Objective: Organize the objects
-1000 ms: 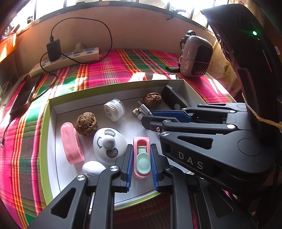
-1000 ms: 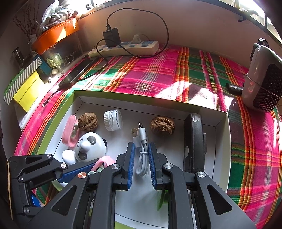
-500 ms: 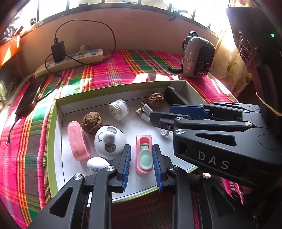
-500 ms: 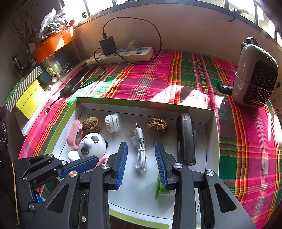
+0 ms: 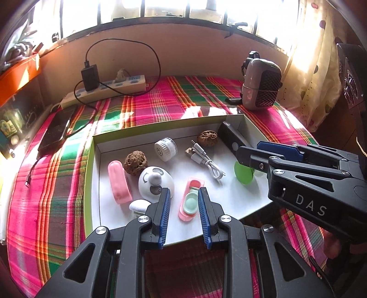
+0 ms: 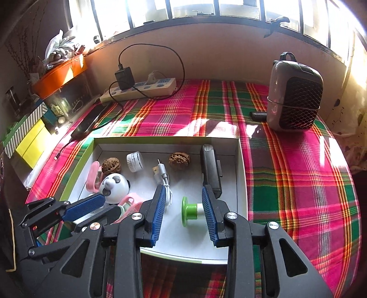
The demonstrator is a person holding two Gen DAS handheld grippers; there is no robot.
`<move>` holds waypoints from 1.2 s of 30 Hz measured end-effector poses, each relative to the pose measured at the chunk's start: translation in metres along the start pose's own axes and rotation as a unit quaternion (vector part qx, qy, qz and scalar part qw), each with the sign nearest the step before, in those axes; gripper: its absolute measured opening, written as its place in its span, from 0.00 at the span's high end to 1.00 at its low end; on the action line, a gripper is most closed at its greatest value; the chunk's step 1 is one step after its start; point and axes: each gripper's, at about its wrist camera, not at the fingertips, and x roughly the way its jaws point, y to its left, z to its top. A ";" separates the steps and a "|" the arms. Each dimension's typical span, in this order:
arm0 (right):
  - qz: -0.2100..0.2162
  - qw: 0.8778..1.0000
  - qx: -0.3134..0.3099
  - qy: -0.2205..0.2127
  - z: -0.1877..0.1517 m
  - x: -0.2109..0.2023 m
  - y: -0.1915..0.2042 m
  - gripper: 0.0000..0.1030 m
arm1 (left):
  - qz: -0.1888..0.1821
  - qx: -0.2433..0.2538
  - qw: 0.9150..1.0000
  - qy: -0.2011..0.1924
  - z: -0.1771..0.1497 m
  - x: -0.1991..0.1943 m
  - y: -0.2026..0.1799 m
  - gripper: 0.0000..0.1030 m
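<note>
A tray sits on the cloth-covered worktop at frame centre. Inside, a cable lies between two walnuts, a spool before it. A power strip lies behind, a heater upper right.

Barred windows run across the top of the frame — sunlight spills onto a plaid-covered worktop below a tan wall.

Shallow white box with green rim on plaid cloth, holding a pink case, two walnuts, white ridged cap, panda toy, coiled white cable, green spool on its side, black device along the right wall, open pink-and-mint case.
</note>
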 end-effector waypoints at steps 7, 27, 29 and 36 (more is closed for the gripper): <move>-0.009 1.000 -0.004 -0.007 -0.008 -0.009 0.001 0.67 | 0.016 -0.005 1.000 -0.009 -0.005 -0.009 -0.001 0.78; -0.038 0.998 -0.025 -0.044 -0.042 -0.048 0.018 0.67 | 0.055 -0.011 0.998 -0.022 -0.033 -0.040 -0.006 0.78; -0.040 0.998 -0.023 -0.043 -0.046 -0.050 0.018 0.67 | 0.055 -0.014 0.998 -0.022 -0.036 -0.043 -0.006 0.78; -0.041 0.999 -0.013 -0.032 -0.063 -0.053 0.019 0.67 | 0.063 -0.020 0.998 -0.011 -0.052 -0.048 -0.009 0.78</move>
